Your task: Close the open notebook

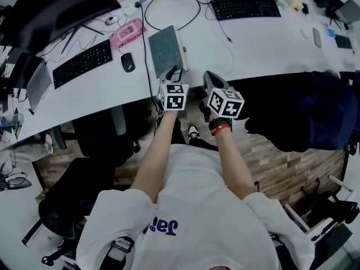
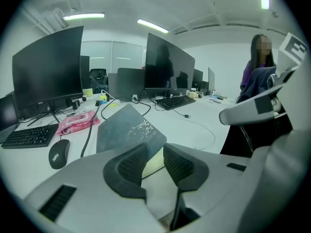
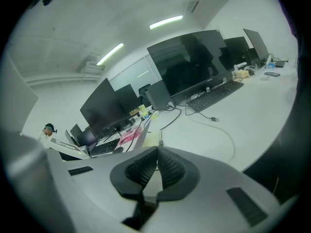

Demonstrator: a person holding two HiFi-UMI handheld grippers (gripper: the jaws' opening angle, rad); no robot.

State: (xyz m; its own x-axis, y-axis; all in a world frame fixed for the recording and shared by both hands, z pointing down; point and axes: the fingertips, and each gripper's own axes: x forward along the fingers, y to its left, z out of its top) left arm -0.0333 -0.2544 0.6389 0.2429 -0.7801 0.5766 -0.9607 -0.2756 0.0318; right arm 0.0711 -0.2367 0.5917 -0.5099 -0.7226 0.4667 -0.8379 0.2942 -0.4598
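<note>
The notebook (image 1: 166, 49) lies on the white desk (image 1: 253, 44) with its dark grey cover (image 2: 127, 130) tilted up over the cream pages (image 2: 154, 161). My left gripper (image 1: 172, 73) is at the notebook's near edge. In the left gripper view its pads (image 2: 130, 165) stand apart, and the cover's near corner reaches into the gap of the left gripper (image 2: 155, 152); I see no pad pressing on it. My right gripper (image 1: 209, 79) hovers just right of the notebook with nothing in it; the right gripper (image 3: 156, 154) shows its pads meeting. From there the notebook (image 3: 142, 134) appears edge-on.
A black mouse (image 1: 127, 62), a keyboard (image 1: 82, 63) and a pink wipes pack (image 1: 126, 32) lie left of the notebook, and a black cable (image 1: 147, 49) runs along its left side. A second keyboard (image 1: 244, 7) is farther back. A person (image 2: 260, 62) stands at the far right.
</note>
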